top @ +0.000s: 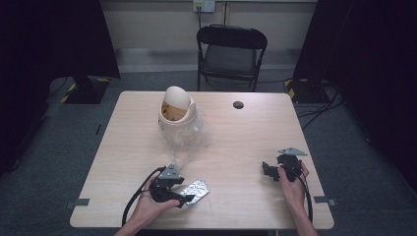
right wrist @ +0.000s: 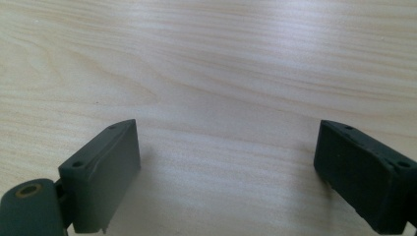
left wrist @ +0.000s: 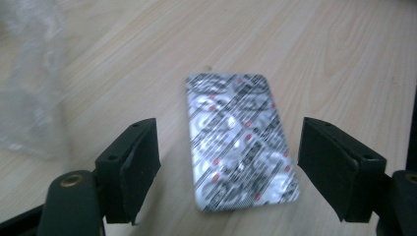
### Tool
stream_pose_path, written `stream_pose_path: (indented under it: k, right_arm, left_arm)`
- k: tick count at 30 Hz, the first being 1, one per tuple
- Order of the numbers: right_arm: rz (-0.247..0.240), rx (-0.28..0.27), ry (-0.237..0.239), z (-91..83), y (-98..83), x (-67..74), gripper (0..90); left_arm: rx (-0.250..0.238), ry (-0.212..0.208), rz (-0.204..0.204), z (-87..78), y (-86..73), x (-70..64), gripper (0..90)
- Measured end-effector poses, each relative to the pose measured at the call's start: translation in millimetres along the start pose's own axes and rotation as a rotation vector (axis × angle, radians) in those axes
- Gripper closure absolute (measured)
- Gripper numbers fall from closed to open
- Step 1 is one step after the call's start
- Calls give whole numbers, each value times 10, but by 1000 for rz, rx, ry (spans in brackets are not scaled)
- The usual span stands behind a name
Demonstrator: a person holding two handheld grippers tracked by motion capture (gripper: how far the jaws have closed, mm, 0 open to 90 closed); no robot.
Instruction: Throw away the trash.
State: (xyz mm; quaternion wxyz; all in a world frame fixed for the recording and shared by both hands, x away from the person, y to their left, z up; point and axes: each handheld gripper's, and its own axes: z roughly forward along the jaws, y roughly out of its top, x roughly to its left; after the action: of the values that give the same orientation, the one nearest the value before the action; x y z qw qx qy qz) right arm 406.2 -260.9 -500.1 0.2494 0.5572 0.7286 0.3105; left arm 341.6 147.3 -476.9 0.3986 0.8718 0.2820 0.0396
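One wooden table [top: 246, 132] carried everything. Behind it stood one black chair [top: 231, 51]. On the far part of the table was one cream bin [top: 176, 114] with a swing lid, and one clear plastic bag [top: 189, 140] lay beside it. Two grippers were on the near side. The right gripper [top: 269, 169] had its jaws wide apart, with bare wood between them. The left gripper [left wrist: 228, 169] had its jaws apart on both sides of one silver blister pack [left wrist: 237, 137], not touching it. The pack lay flat on the near left part.
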Motion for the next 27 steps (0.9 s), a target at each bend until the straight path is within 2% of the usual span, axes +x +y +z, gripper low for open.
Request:
stream_pose_path:
  k: [1,2,4,5,6,7,8,9,14,15,17,18,19,21,24,25,26,27]
  right_arm:
    - [0,0,0,0,0,1,94]
    - [0,1,1,-1,0,0,94]
    - [0,1,1,-1,0,0,94]
    - [1,1,1,-1,0,0,94]
    - [1,1,1,-1,0,0,94]
    - [0,1,1,-1,0,0,94]
    - [0,2,1,-1,0,0,94]
    - [0,1,1,-1,0,0,94]
    - [-1,1,0,-2,0,1,94]
    - [0,1,1,-2,0,1,94]
    - [-1,1,0,-2,-1,1,94]
    - [-1,1,0,-2,-1,1,94]
    - [0,1,0,-2,-1,1,94]
    - [-1,1,0,-2,0,1,94]
    - [0,1,1,-1,0,1,94]
    - [0,1,0,-2,0,1,94]
    - [-1,1,0,-2,-1,1,94]
    - [-1,1,0,-2,-1,1,94]
  left_arm:
    - [11,14,10,22,26,-29,234]
    - [12,11,26,45,43,-53,234]
    - [11,-1,27,73,56,-75,237]
    - [25,9,61,117,78,-139,238]
    - [25,9,61,117,78,-139,240]
    - [41,19,85,158,70,-175,240]
    - [54,20,84,168,69,-185,240]
    - [49,33,96,167,66,-192,239]
    - [52,53,97,174,23,-191,235]
    - [53,74,107,192,-3,-223,234]
    - [88,82,122,195,-37,-223,233]
    - [88,82,122,195,-37,-223,232]
    - [56,91,114,176,-99,-244,231]
    - [72,90,113,144,-113,-249,231]
    - [70,86,112,132,-125,-249,222]
    - [77,71,100,103,-134,-246,219]
    - [78,93,104,101,-147,-265,220]
    - [78,93,104,101,-147,-265,227]
